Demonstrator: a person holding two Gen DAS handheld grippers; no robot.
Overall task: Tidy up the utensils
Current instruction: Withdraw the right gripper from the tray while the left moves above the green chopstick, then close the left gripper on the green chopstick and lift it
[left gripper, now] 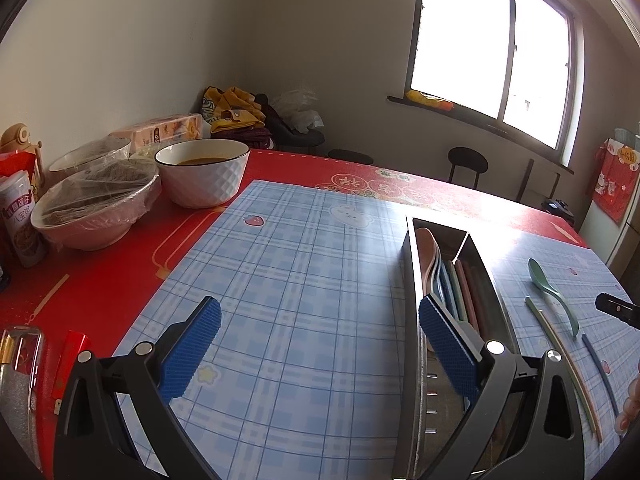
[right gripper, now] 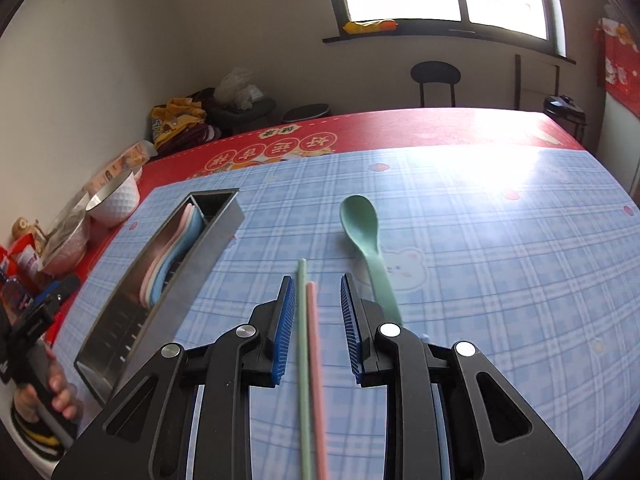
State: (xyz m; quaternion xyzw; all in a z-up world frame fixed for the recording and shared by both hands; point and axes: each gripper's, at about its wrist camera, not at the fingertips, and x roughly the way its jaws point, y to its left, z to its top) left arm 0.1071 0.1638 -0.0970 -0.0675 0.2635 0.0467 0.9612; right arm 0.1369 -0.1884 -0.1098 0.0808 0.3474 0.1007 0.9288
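Note:
A long metal utensil box (left gripper: pixel 412 280) (right gripper: pixel 208 240) lies on the blue checked mat, holding pastel spoons (right gripper: pixel 176 252) and chopsticks (left gripper: pixel 466 288). A green spoon (right gripper: pixel 366 236) (left gripper: pixel 550 292) lies on the mat to its right. A green chopstick (right gripper: pixel 302 320) and a pink chopstick (right gripper: pixel 314 332) lie side by side between the fingers of my right gripper (right gripper: pixel 318 320), which is open around them without touching. A blue chopstick (left gripper: pixel 598 368) lies further right. My left gripper (left gripper: pixel 320 344) is open and empty; its right finger hangs over the box.
A white bowl of brown liquid (left gripper: pixel 202 172), two film-covered bowls (left gripper: pixel 96 208), food packets (left gripper: pixel 22 220) and a tissue pack (left gripper: pixel 160 132) crowd the red tablecloth's left side. Stools (right gripper: pixel 436 76) and a window stand beyond the table.

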